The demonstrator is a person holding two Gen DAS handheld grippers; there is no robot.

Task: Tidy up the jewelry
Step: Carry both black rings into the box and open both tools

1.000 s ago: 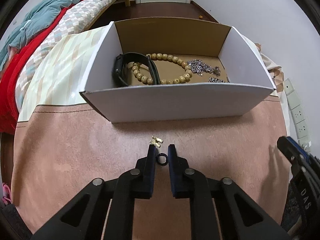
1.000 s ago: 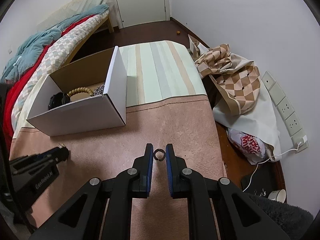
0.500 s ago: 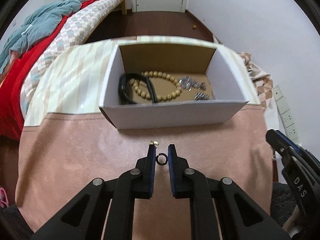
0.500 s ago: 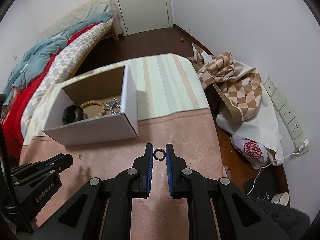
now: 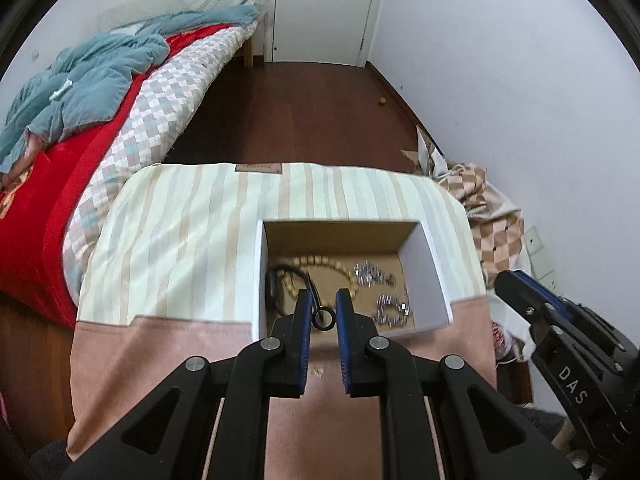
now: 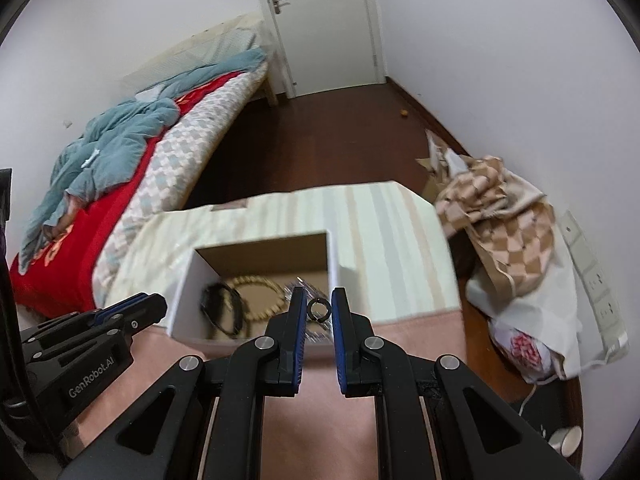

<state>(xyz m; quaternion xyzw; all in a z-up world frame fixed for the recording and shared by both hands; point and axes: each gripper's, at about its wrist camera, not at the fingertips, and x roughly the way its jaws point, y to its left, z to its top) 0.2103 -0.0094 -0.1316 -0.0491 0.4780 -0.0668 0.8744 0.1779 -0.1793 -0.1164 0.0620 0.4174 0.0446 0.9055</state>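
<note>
My left gripper is shut on a small dark ring, held above the near wall of the open white box. My right gripper is shut on another small dark ring, held above the box's near right corner. Inside the box lie a wooden bead bracelet, a black band and silver chains. A small gold earring piece lies on the pink cloth below the left gripper.
The box sits on a striped mat over the pink-covered table. A bed with red and blue covers is at the left. A checked cloth heap and wall sockets are at the right. The door is at the back.
Both grippers have risen and moved forward over the box, each still holding its ring. The box now appears lower and nearer under the fingertips.
</note>
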